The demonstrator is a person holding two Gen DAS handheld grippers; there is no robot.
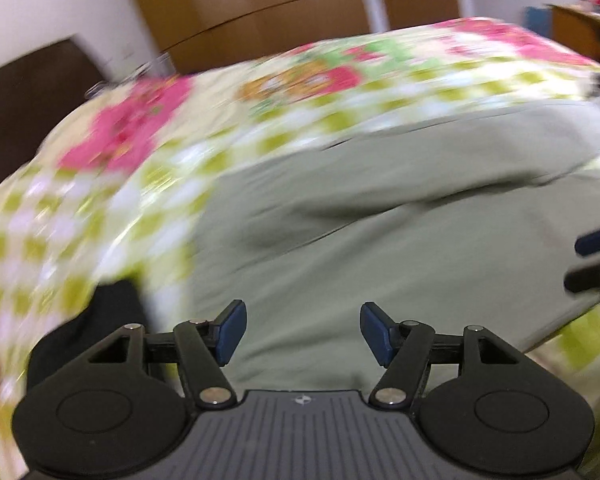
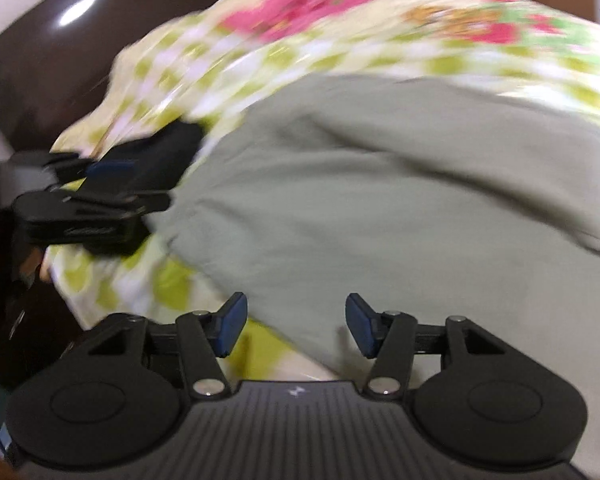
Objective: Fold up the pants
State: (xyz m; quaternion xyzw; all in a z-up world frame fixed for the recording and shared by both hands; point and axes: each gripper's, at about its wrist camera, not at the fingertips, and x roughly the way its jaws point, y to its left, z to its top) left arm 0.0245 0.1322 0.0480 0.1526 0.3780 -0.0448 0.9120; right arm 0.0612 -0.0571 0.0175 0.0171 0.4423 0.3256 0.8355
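Both tongs, the left gripper and right gripper, stand half open with nothing pinched between their blue pads, above soft, creased grey-green pants filling mid-frame on a seemingly quilted floral bedspread.
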